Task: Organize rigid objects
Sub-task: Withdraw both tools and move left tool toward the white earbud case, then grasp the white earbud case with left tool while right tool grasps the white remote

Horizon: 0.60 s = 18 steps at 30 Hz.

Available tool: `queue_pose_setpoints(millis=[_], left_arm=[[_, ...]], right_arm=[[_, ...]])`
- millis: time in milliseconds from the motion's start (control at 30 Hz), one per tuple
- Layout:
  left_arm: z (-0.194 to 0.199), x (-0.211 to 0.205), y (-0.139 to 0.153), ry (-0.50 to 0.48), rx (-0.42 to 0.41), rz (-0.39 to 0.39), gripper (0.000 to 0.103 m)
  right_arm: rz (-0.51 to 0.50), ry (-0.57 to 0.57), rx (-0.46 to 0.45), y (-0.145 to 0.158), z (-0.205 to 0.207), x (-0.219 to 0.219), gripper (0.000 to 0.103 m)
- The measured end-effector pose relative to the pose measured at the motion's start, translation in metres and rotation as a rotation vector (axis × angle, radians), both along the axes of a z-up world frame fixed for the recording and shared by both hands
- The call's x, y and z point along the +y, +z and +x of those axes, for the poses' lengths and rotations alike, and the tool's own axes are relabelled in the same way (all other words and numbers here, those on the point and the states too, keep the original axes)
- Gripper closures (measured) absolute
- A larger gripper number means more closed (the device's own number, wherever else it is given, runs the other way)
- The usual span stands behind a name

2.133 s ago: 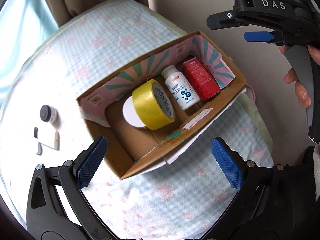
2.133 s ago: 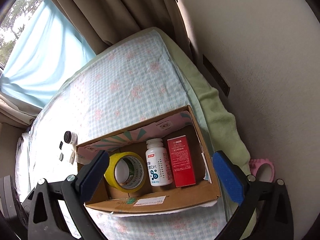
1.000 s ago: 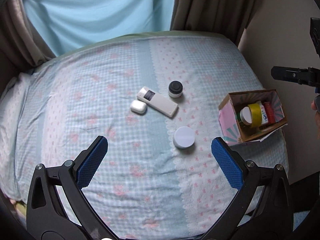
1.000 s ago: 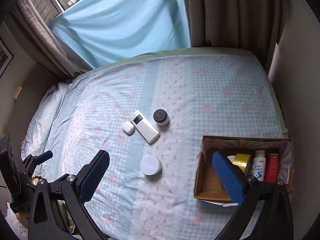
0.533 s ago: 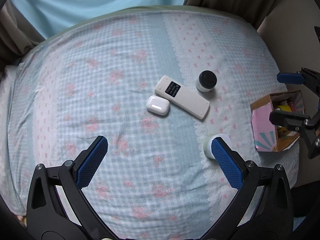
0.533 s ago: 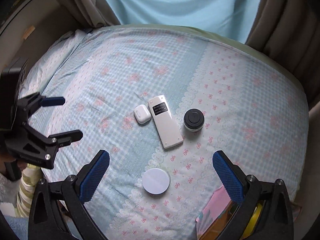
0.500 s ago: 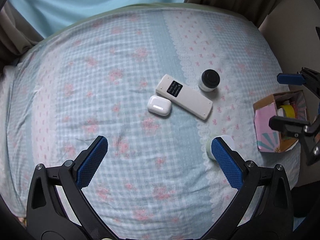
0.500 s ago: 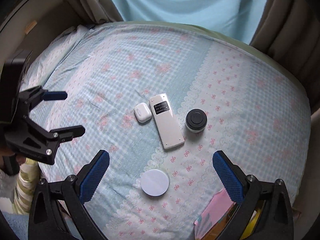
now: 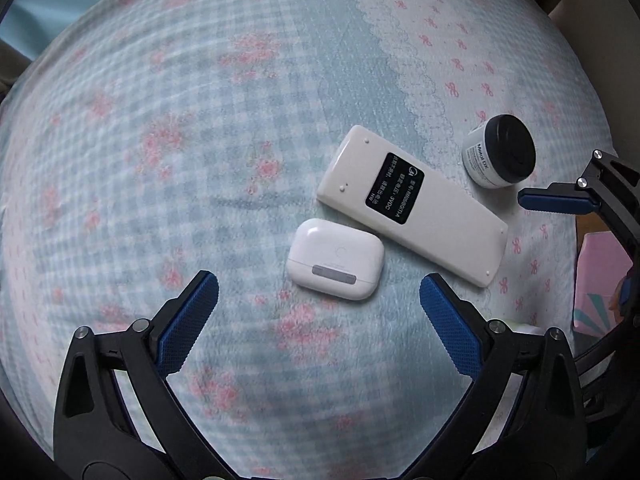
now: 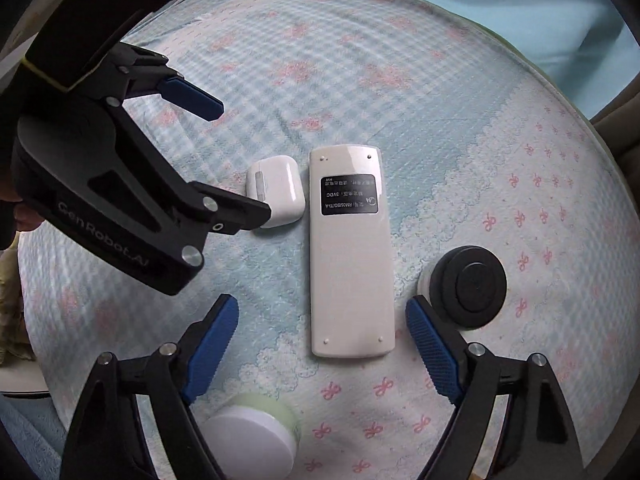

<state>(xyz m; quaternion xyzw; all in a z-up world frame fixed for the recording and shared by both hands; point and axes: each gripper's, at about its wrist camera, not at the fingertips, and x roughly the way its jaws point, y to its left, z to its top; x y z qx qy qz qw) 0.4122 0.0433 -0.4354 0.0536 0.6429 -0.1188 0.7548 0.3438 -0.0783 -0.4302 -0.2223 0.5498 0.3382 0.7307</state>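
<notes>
Four loose items lie on the checked bedspread (image 9: 200, 128), so by my reading the sorting is only partly done. The white earbud case (image 9: 335, 264) rests just beside, perhaps touching, the white remote control (image 9: 412, 210), which lies face down with its black label up. The small jar with the black lid (image 9: 499, 151) stands near the remote's far end, and a round white-lidded tub (image 10: 256, 436) sits apart, low in the right wrist view. A corner of the pink patterned box (image 9: 600, 284) shows at the edge of the left wrist view; its contents cannot be seen from here.

The left gripper (image 9: 318, 324) is spread wide and holds nothing; it hangs close over the earbud case, the blue pads to either side of it. The right gripper (image 10: 320, 344) is likewise wide open and empty, its fingers straddling the near end of the remote.

Judging from this, each claw is lined up for a pick, and all four items have yet to reach the box
</notes>
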Motion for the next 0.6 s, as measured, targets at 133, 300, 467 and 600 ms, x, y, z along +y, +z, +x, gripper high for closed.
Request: queue_pose_setpoints(millis=[133,300,467,600], left_arm=[[0.008,-0.004,-0.023,0.001,0.022,-0.002,0.008],[0.012,-0.008,-0.042,0.008,0.031,0.001,0.016],[0.014,-0.013,-0.046,0.009,0.004,-0.015,0.018],[0.016,-0.017,-0.044,-0.003,-0.009,-0.033,0.032]], right_arm=[[-0.008,-0.003,-0.018,-0.016,0.008,0.006,0.025],[-0.057,0.006,-0.073,-0.034,0.011,0.014,0.031],[-0.045,-0.039,-0.074,-0.045,0.021,0.017,0.032],[-0.06,-0.017,-0.1,-0.047,0.023,0.027,0.033]])
